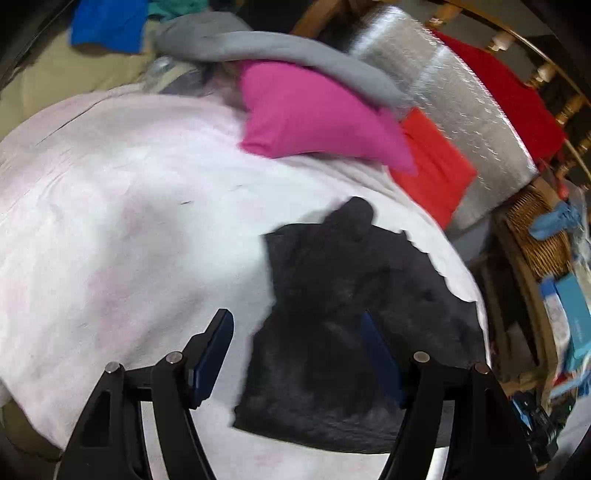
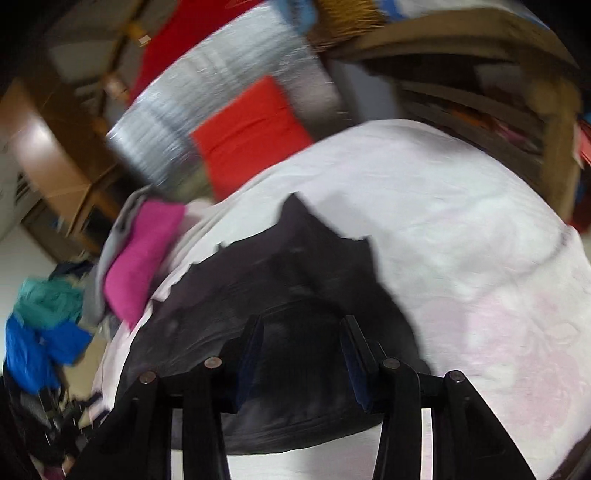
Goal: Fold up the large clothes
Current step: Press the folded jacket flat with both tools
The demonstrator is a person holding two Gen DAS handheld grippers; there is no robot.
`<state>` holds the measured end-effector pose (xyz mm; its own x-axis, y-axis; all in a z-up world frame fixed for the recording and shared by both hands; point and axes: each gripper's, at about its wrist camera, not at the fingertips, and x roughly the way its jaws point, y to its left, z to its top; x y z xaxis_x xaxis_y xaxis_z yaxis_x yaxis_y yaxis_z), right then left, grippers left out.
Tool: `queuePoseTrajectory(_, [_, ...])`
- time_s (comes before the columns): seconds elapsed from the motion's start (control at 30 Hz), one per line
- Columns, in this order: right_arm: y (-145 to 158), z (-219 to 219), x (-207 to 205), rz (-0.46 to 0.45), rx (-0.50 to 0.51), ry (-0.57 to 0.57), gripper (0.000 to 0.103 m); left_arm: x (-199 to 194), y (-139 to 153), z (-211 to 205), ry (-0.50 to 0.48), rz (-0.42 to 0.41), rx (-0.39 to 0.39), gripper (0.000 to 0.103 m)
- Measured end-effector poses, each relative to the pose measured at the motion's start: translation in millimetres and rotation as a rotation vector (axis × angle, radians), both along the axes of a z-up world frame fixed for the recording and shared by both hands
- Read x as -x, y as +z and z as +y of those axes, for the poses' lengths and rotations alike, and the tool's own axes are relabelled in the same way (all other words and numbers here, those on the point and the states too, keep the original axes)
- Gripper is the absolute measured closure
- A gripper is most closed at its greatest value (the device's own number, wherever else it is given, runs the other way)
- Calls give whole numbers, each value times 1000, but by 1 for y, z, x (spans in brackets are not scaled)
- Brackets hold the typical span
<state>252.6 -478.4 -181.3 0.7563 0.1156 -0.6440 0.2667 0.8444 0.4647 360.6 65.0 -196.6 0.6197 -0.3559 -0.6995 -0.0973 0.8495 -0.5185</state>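
A dark grey, nearly black garment [image 1: 343, 332] lies bunched on a white cloth with faint pink blotches [image 1: 129, 221] that covers the work surface, and both wrist cameras look down on it. In the left wrist view the left gripper [image 1: 299, 332] hangs over the garment's left edge with its jaws spread wide: the left finger stands above the white cloth, the right finger above the dark fabric, and neither blue pad presses on anything. In the right wrist view the right gripper [image 2: 303, 343] hangs over the same garment [image 2: 295, 266] with its jaws at a middling gap; dark fabric fills the space between and beneath the fingers, but the picture is blurred and I cannot tell whether the pads pinch a fold or merely hover above it. Beyond the garment, at the far side of the cloth, a folded magenta piece [image 1: 314, 114] rests with a grey garment [image 1: 277, 51] draped over its far edge, and a folded orange-red piece [image 1: 432, 162] lies just beside it against a silver quilted cover [image 1: 454, 99]. A red cloth [image 1: 506, 96] lies along a wooden rail beyond that cover. Farther off, a blue garment [image 1: 107, 26] and a teal one [image 2: 48, 299] sit in a loose heap, and a wicker basket [image 1: 543, 236] stands at the right.
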Motion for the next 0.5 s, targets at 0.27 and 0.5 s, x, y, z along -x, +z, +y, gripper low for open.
queuePoseTrajectory(0.27, [-60, 46, -43, 281, 29, 110, 55, -20, -27, -67, -178, 94, -250, 26])
queuePoseTrajectory(0.5, [-23, 74, -34, 116, 20, 156, 55, -6, 3, -94, -188, -51, -284, 26])
